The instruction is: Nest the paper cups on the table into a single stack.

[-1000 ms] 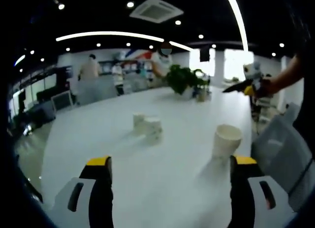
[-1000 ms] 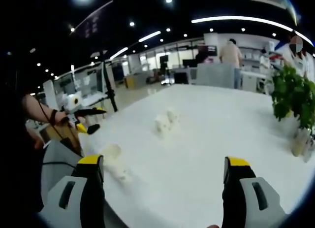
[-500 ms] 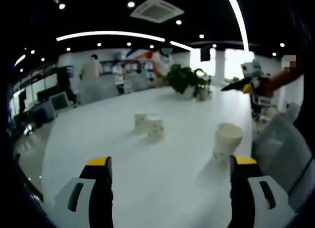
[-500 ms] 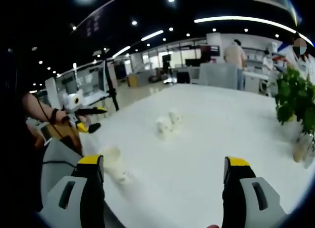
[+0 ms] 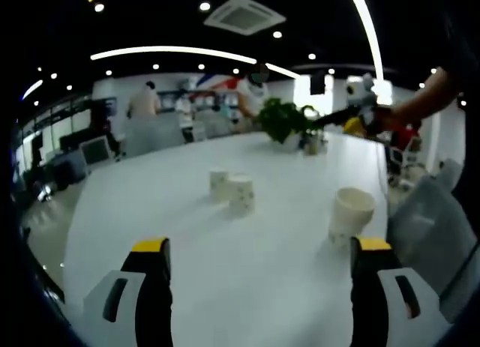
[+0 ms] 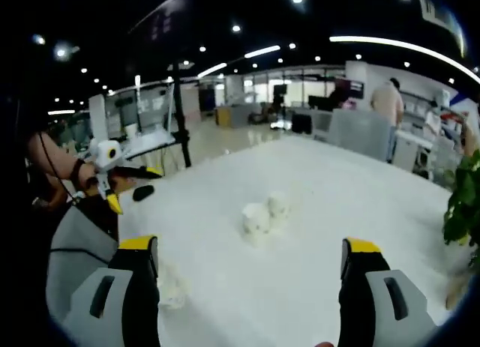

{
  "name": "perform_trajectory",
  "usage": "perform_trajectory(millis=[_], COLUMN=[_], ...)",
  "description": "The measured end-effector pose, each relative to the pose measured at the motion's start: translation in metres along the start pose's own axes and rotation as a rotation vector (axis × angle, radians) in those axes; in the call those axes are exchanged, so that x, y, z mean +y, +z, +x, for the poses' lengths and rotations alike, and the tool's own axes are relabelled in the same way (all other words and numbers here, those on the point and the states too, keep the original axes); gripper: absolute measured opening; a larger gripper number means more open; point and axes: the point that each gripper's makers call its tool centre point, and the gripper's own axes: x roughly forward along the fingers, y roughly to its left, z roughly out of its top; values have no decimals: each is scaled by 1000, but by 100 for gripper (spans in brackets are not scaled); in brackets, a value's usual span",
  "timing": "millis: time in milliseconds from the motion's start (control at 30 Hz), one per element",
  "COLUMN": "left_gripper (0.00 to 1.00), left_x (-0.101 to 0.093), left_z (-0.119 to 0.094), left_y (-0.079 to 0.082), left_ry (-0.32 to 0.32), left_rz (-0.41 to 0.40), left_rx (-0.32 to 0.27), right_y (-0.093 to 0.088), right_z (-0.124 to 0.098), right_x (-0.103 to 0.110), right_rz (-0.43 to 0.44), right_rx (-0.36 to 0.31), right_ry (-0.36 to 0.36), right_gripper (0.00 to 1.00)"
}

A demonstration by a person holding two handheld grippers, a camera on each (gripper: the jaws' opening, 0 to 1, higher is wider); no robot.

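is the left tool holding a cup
No, the left tool is open and empty, with the near cup standing on the table past it.

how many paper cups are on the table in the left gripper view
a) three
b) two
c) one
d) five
a) three: two patterned cups stand close together mid-table, and a plain cup stands apart, near the edge by the chair; both grippers, left and right, are open and empty.
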Motion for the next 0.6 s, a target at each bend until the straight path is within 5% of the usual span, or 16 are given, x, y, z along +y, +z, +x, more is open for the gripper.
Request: perform_trajectory(millis=[600], left_gripper=[98], left_x=[1], left_z=[0], left_y=[-15], left_ry=[25], left_rz=[-10], left_rx=[38], right_y=[-16], right_z=[72], right_x=[3], right_rz=[8], right_rx=[64], right_ry=[69], right_gripper=[86])
